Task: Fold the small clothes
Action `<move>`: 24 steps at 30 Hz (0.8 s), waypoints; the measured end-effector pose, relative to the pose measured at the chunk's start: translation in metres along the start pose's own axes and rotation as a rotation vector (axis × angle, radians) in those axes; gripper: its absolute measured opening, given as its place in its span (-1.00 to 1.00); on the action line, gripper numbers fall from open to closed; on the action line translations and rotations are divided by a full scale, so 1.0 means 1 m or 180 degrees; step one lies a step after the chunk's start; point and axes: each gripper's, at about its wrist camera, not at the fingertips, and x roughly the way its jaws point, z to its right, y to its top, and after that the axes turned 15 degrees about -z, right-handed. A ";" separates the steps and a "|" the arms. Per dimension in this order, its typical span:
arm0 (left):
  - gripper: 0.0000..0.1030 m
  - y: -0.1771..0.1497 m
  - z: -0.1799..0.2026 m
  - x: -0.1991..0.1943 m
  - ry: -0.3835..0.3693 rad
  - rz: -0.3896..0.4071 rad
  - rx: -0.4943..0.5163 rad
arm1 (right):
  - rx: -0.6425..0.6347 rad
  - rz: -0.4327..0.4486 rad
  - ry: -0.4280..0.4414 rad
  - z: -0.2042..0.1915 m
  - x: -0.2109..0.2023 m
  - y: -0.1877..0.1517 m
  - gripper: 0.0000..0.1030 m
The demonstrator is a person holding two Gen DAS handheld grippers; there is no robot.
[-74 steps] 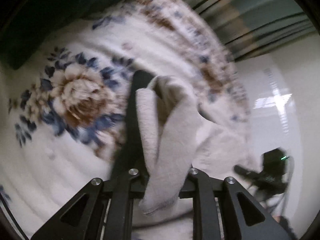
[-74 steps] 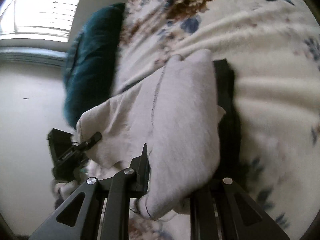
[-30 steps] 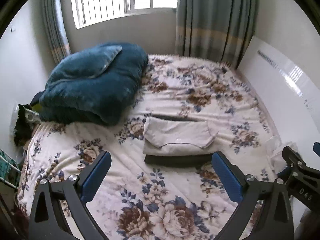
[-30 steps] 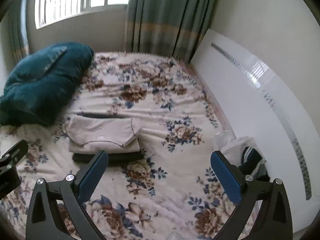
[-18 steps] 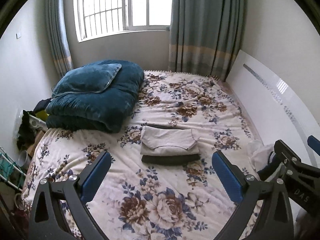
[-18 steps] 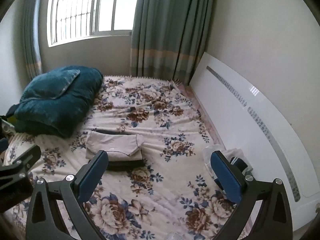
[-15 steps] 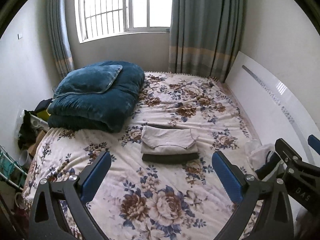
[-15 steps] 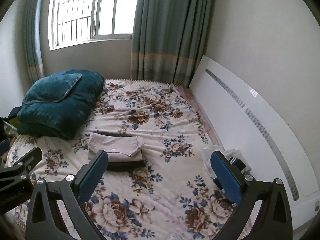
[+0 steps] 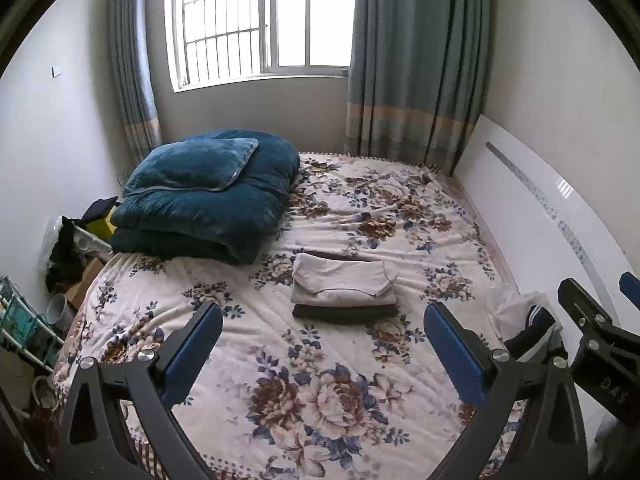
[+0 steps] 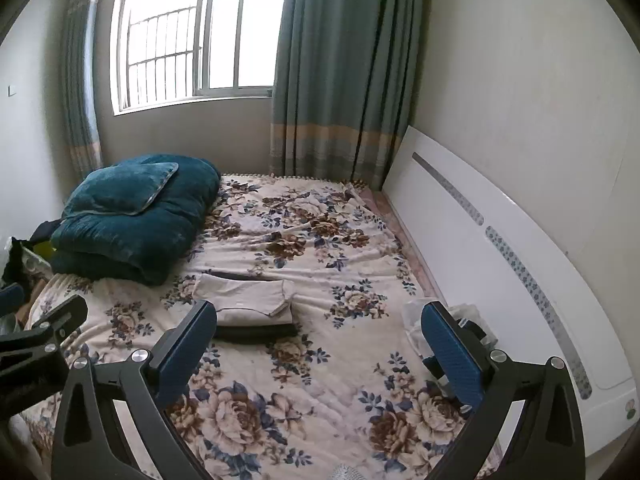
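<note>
Both grippers, left point(image 9: 323, 344) and right point(image 10: 316, 338), fingers spread and empty, face a folded beige garment point(image 9: 344, 285) atop dark cloth point(image 9: 346, 312) on the floral bed point(image 9: 320, 392), twelve o'clock.

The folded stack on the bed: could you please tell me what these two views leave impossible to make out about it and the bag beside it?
- Dark garment under the beige one: only its edge shows, both views; its type is unclear.
- White bag: contents partly hidden by the right gripper fingers.
- Fold count: hidden inside the layers.
</note>
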 end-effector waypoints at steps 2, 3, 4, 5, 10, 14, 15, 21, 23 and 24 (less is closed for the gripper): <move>1.00 -0.001 -0.001 -0.004 0.0024 0.0026 -0.0002 | 0.0002 0.0024 0.0013 0.002 -0.005 -0.002 1.00; 1.00 -0.001 -0.001 -0.006 0.0044 0.0033 -0.0010 | 0.0000 0.0034 0.0014 0.003 -0.007 -0.002 1.00; 1.00 -0.001 -0.002 -0.007 0.0051 0.0038 -0.0019 | -0.0001 0.0046 0.0021 0.003 -0.008 -0.002 1.00; 1.00 -0.001 -0.003 -0.007 0.0033 0.0033 -0.0024 | -0.0007 0.0046 0.0035 0.003 -0.010 -0.003 1.00; 1.00 -0.003 -0.005 -0.012 0.0069 0.0070 -0.0049 | 0.0003 0.0041 0.0060 0.002 -0.011 -0.002 1.00; 1.00 -0.005 -0.005 -0.014 0.0087 0.0089 -0.0072 | -0.0006 0.0028 0.0092 0.002 -0.010 0.004 1.00; 1.00 -0.005 -0.005 -0.015 0.0083 0.0095 -0.0072 | -0.0009 0.0026 0.0095 0.003 -0.011 0.004 1.00; 1.00 -0.005 -0.003 -0.016 0.0116 0.0101 -0.0063 | -0.0006 0.0029 0.0139 0.003 -0.011 0.006 1.00; 1.00 -0.006 -0.004 -0.017 0.0108 0.0095 -0.0071 | -0.0003 0.0022 0.0145 0.004 -0.011 0.005 1.00; 1.00 -0.006 -0.004 -0.016 0.0109 0.0100 -0.0072 | 0.0000 0.0023 0.0150 0.004 -0.012 0.004 1.00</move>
